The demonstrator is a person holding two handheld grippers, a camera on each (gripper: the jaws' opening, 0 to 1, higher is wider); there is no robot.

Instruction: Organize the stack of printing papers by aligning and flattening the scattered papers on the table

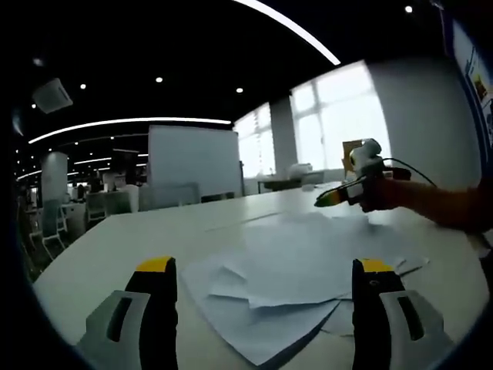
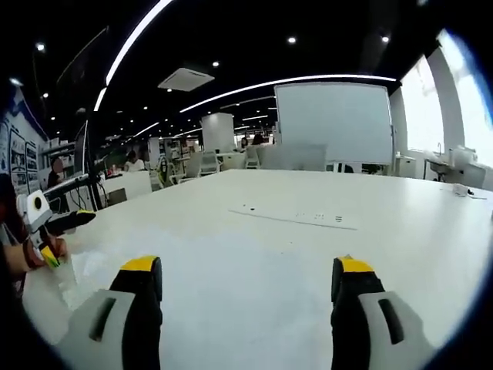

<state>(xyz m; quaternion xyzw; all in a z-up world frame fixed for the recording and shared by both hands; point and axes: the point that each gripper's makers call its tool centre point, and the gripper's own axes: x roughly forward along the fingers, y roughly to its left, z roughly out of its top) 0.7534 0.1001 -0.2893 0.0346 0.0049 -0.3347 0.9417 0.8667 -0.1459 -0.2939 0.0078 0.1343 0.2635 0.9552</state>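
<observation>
Scattered white papers (image 1: 296, 266) lie overlapping and skewed on the white table (image 1: 115, 247), just past my left gripper (image 1: 263, 268). Its two yellow-tipped jaws stand wide apart over the papers' near edge, open and holding nothing. My right gripper (image 1: 330, 200) enters the left gripper view from the right, held by a hand in an orange sleeve (image 1: 447, 206) above the far side of the papers. In the right gripper view, my right gripper (image 2: 246, 270) is open over bare table (image 2: 308, 254). The left gripper (image 2: 65, 239) appears at the left edge there, above a paper corner (image 2: 77, 277).
A large whiteboard (image 2: 333, 122) stands beyond the table's far edge. Chairs and desks (image 1: 54, 220) stretch back to the left. Bright windows (image 1: 339, 123) line one side. A faint row of small marks (image 2: 296, 217) crosses the tabletop.
</observation>
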